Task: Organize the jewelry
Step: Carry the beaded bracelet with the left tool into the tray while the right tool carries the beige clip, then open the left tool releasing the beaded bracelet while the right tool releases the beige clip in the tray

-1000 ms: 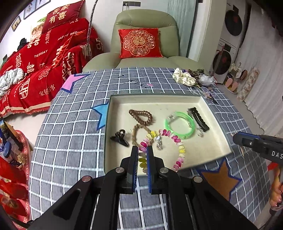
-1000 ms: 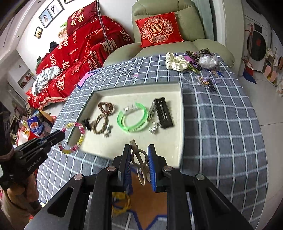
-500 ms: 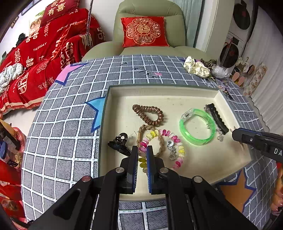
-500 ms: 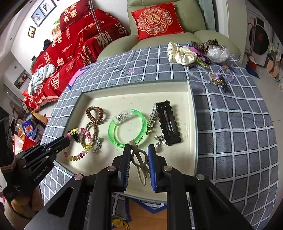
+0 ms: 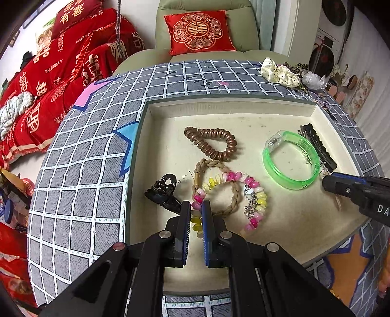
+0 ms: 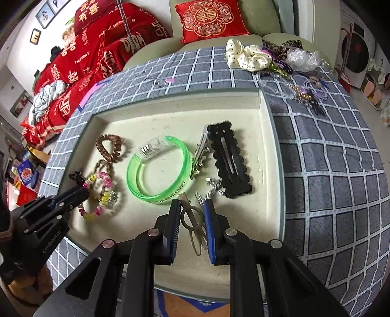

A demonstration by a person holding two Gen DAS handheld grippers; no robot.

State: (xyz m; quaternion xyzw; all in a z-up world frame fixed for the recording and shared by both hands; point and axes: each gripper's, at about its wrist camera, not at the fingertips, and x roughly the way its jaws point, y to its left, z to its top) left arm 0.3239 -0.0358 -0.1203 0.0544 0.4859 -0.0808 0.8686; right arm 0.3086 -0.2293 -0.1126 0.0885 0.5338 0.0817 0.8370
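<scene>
Both hand-held grippers hang over the cream tray (image 5: 146, 136), each carrying a piece in. The left hand-held gripper (image 5: 196, 207) is nearly closed, pinching the beaded bracelet (image 5: 253, 195) by its near edge, so most of the loop drapes forward onto the tray floor, across a braided tie (image 5: 234, 192) and just beside a black claw clip (image 5: 163, 190). Holding it by one edge seems meant to let it be laid down flat rather than dropped in a heap.

The right hand-held gripper (image 6: 191, 207) is closed to a narrow gap on a thin metal hair clip (image 6: 192, 222), gripped across its looped middle with the prongs trailing back toward the holder. It points steeply down at the bare floor near the tray's front, just short of the green bangle (image 6: 158, 168) and a black scalloped barrette (image 6: 229, 161); that open patch looks like the intended spot.

A brown coil tie (image 5: 209, 143) lies further back in the tray. The tray sits on a bench under a grey checked cloth (image 6: 329, 170) with coloured star patches. At the far corner, more pieces wait unsorted: a cream scrunchie (image 6: 246, 56) and a tangle of purple ties (image 6: 309, 92). Behind are a green armchair (image 5: 207, 7) with a red cushion (image 5: 197, 31) and a sofa under red throws (image 5: 61, 61).
</scene>
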